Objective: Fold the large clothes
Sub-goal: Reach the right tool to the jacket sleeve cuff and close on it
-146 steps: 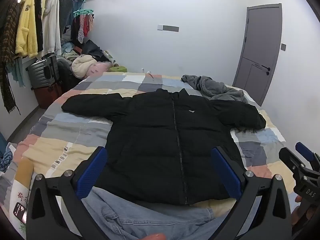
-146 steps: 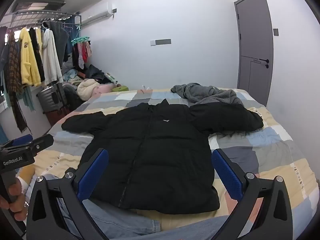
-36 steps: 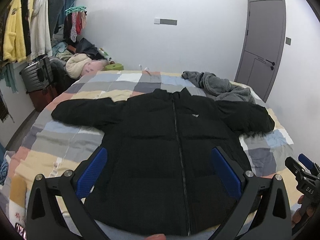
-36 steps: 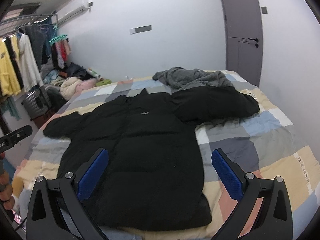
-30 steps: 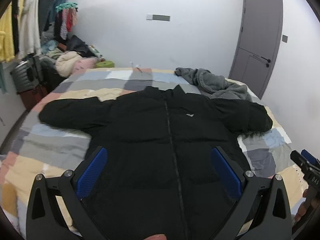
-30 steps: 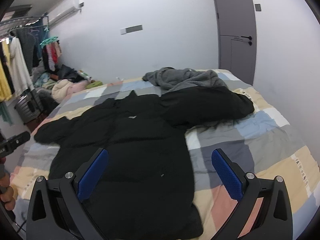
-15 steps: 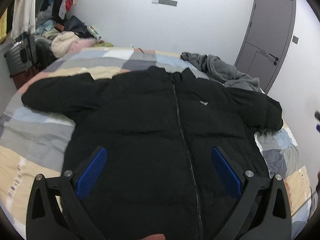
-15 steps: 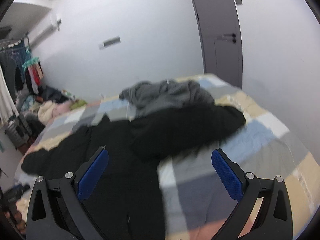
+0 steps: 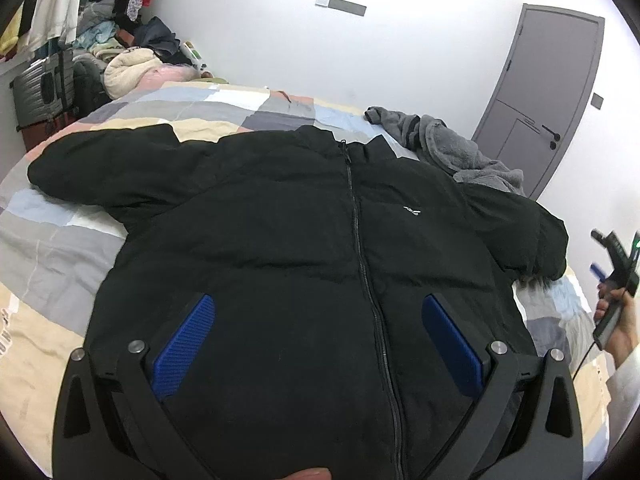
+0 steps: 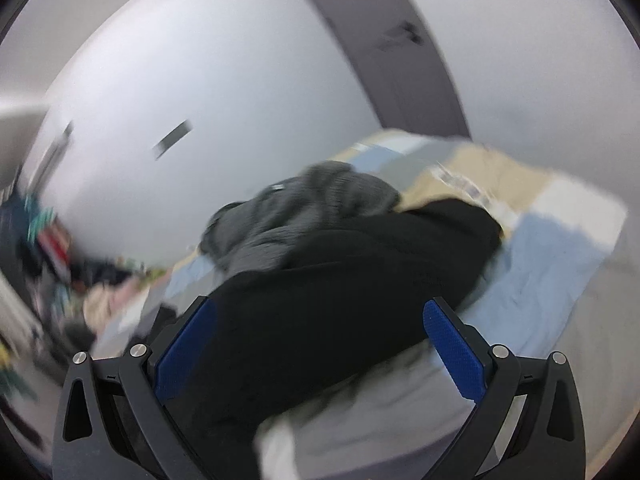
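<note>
A black puffer jacket (image 9: pixel 304 248) lies zipped and face up on the bed, both sleeves spread out. My left gripper (image 9: pixel 318 340) hovers open over its lower front, nothing between its blue pads. In the blurred right wrist view my right gripper (image 10: pixel 320 344) is open just above the jacket's right sleeve (image 10: pixel 360 264), whose cuff (image 10: pixel 480 224) points right. In the left wrist view the right gripper's body (image 9: pixel 616 256) shows at the far right, held by a hand (image 9: pixel 618 320) beside that sleeve's cuff (image 9: pixel 548 244).
A patchwork bedspread (image 9: pixel 60 240) covers the bed. A grey fleece garment (image 9: pixel 452 152) lies crumpled behind the jacket's right shoulder. At the left are hanging clothes (image 9: pixel 60 8), a suitcase (image 9: pixel 44 88) and a clothes pile (image 9: pixel 132 68). A grey door (image 9: pixel 552 92) stands at the back right.
Both grippers have moved forward and lower over the jacket. The right gripper has swung right toward the right sleeve and its view is now blurred and tilted.
</note>
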Demonstrator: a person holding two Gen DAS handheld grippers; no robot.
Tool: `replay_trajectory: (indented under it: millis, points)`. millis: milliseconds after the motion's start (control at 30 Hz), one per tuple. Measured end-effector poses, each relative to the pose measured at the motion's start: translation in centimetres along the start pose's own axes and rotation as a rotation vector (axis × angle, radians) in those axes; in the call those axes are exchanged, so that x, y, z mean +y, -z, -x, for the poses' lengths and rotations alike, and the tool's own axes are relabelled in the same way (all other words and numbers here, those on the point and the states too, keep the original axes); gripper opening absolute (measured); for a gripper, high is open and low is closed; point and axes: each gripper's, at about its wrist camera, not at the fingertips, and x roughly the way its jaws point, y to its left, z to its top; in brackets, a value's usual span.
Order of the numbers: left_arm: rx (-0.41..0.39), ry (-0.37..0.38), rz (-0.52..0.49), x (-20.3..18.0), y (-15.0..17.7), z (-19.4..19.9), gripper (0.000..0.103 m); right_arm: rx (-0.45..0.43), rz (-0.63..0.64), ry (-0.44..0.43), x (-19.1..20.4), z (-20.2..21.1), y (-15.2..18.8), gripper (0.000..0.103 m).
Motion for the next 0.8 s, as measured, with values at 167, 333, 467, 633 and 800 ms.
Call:
replay_trajectory:
  millis: [167,333,467,633,800]
  points:
    - [0.041,-0.001,0.037,0.2,0.1,-2.6,0.103,0.014,-0.247,0.006,-8.3,-4.1,-0.6,0.101]
    - [0.042,-0.020,0.051,0.0,0.0,-4.0,0.103,-0.008,-0.379,0.012,-13.1,-7.8,-1.3,0.096]
    - [0.042,-0.040,0.062,0.1,-0.1,-4.8,0.103,-0.036,-0.421,0.007,-14.6,-10.5,-2.2,0.093]
    - [0.041,-0.066,0.073,0.2,-0.3,-5.6,0.103,-0.112,-0.435,-0.002,-15.5,-12.7,-3.7,0.090]
    - [0.059,-0.092,0.052,-0.2,-0.1,-6.7,0.103,-0.075,-0.386,-0.025,-15.1,-14.7,-4.4,0.086]
